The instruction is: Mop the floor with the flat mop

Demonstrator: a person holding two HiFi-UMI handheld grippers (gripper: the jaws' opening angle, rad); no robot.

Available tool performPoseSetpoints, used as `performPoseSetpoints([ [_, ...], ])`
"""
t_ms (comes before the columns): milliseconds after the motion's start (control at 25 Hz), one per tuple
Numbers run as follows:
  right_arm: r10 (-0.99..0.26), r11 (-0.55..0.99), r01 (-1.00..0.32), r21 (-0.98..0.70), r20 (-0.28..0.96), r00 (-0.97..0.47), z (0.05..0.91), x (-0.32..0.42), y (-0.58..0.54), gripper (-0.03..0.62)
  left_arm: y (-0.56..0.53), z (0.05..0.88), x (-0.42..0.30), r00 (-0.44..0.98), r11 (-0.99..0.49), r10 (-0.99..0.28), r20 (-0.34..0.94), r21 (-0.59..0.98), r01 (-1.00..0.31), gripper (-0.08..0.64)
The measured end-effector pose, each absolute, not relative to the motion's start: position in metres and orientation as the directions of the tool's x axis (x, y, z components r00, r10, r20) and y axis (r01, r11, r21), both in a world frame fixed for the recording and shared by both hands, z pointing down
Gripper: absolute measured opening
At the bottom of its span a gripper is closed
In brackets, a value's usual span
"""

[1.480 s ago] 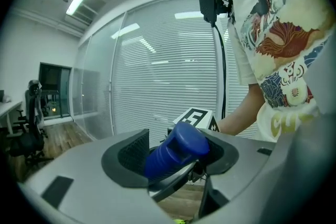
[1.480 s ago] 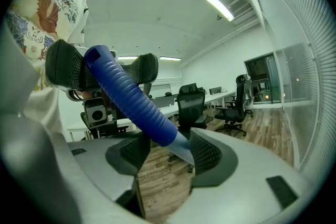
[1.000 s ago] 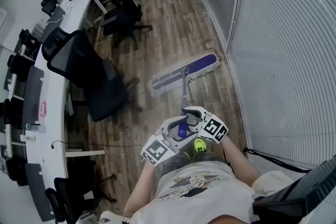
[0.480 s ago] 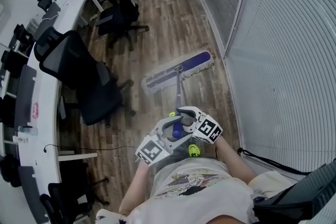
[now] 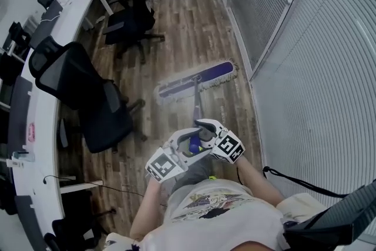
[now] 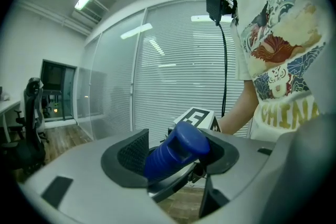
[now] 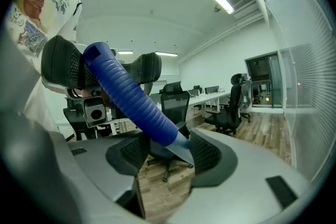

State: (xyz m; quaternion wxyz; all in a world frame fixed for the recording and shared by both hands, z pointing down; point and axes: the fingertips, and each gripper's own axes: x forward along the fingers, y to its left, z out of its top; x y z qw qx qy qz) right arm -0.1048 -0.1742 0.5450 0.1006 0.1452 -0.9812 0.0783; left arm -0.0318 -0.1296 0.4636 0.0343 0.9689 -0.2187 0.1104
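The flat mop's blue-and-white head (image 5: 197, 80) lies on the wooden floor (image 5: 188, 26) close to the glass wall, with its thin handle (image 5: 196, 109) running back toward me. Both grippers hold the top of that handle in front of my chest. My left gripper (image 5: 187, 143) is shut on the end of the blue ribbed grip (image 6: 176, 152). My right gripper (image 5: 204, 130) is shut just below it, where the blue grip (image 7: 131, 97) meets the metal shaft. In the right gripper view the left gripper's pads show round the grip's top.
A glass partition with blinds (image 5: 294, 67) runs along the right. A black office chair (image 5: 100, 109) stands to the left of the mop, another chair (image 5: 132, 20) farther ahead. A long white desk (image 5: 53, 32) curves along the left. A black cable (image 5: 276, 176) hangs at my right.
I have walked forward along the glass wall, pushing the mop ahead over the floor. The near chair has slid left and back in view. Both grippers keep their hold.
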Motion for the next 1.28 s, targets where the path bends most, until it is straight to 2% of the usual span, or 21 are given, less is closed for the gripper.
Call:
performPoseSetpoints([
  [400, -0.243, 0.954, -0.282, -0.103, 0.288, -0.926, 0.545, -0.184, -0.290, 0.224, -0.247, 0.457, -0.117, 0.891, -0.901, -0.421, 0.169, 0.037, -0.433, 0.241],
  [600, -0.250, 0.953, -0.289, -0.095, 0.296, -0.922, 0.542, -0.201, -0.352, 0.225, -0.309, 0.452, -0.136, 0.887, -0.893, -0.443, 0.128, 0.030, -0.450, 0.241],
  [1280, -0.217, 0.960, -0.257, -0.111, 0.286, -0.933, 0.546, -0.226, -0.486, 0.225, -0.446, 0.458, -0.161, 0.869, -0.871, -0.472, 0.150, 0.072, -0.486, 0.244],
])
